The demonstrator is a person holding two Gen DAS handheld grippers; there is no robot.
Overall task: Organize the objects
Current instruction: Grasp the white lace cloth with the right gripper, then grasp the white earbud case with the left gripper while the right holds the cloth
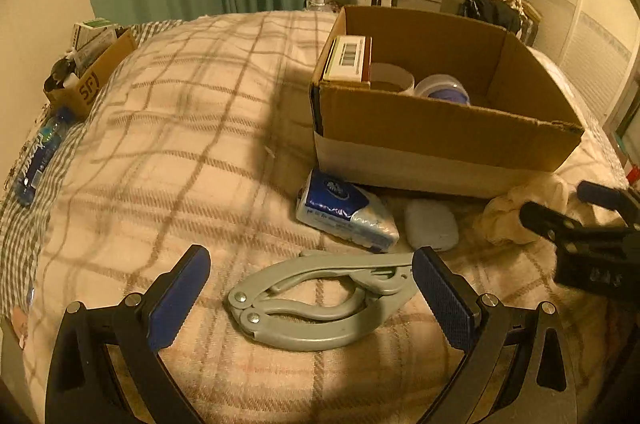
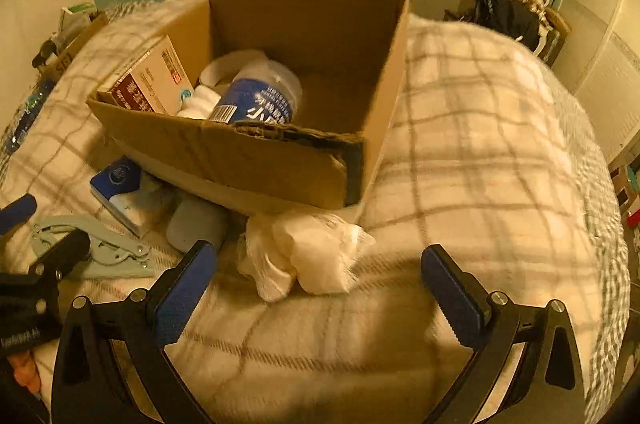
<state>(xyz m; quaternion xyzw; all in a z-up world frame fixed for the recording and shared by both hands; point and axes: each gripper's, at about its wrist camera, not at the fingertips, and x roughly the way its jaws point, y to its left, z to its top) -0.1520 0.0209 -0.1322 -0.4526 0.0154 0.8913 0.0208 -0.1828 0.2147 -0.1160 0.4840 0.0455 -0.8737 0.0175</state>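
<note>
An open cardboard box (image 1: 448, 128) (image 2: 256, 160) sits on the plaid bed and holds a printed carton (image 2: 148, 80), a white roll and a blue-labelled jar (image 2: 260, 96). In front of it lie a grey metal hand tool (image 1: 320, 304) (image 2: 92, 248), a blue tissue pack (image 1: 344, 212) (image 2: 120, 192), a white case (image 1: 430, 226) (image 2: 196, 224) and a crumpled white cloth (image 2: 304, 256) (image 1: 516, 212). My left gripper (image 1: 312, 288) is open, its fingers either side of the grey tool. My right gripper (image 2: 320, 280) is open and empty, just short of the cloth.
A small cardboard box (image 1: 88, 76) of items and a blue water bottle (image 1: 40, 156) lie at the bed's left edge. Green curtains, a wall TV, a mirror and cluttered furniture stand beyond the bed. Bare plaid blanket (image 2: 480, 144) spreads right of the box.
</note>
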